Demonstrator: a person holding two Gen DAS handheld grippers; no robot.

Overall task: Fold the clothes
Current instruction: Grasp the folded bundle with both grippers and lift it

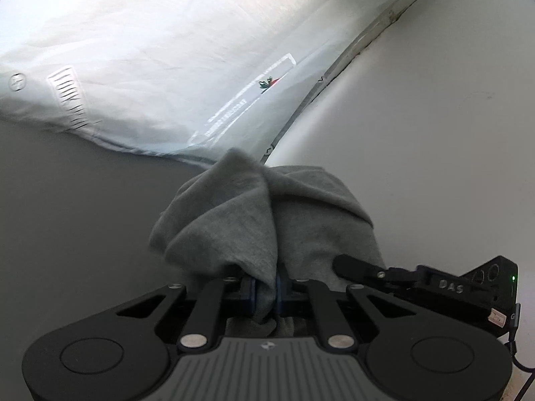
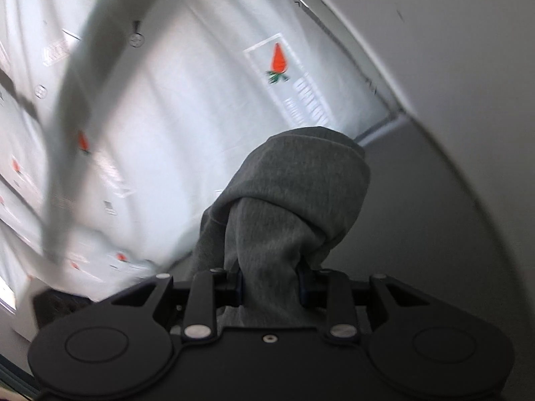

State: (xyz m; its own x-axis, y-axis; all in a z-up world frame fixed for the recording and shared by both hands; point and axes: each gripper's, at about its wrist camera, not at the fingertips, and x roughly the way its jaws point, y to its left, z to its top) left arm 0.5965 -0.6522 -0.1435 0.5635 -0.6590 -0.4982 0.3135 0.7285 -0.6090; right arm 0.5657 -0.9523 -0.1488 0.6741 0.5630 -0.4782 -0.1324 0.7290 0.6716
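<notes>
The left gripper point(image 1: 266, 292) is clamped on a thin pinch of grey garment point(image 1: 267, 214); the right gripper point(image 2: 270, 287) is clamped on a thicker bunch of it. The garment hangs bunched and creased above the white sheet point(image 1: 133, 50). No fold shows yet, so the folding looks barely begun.

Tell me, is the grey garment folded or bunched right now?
Bunched, not folded: the grey garment hangs in loose gathers from the left gripper and right gripper, both clamped on it.
</notes>
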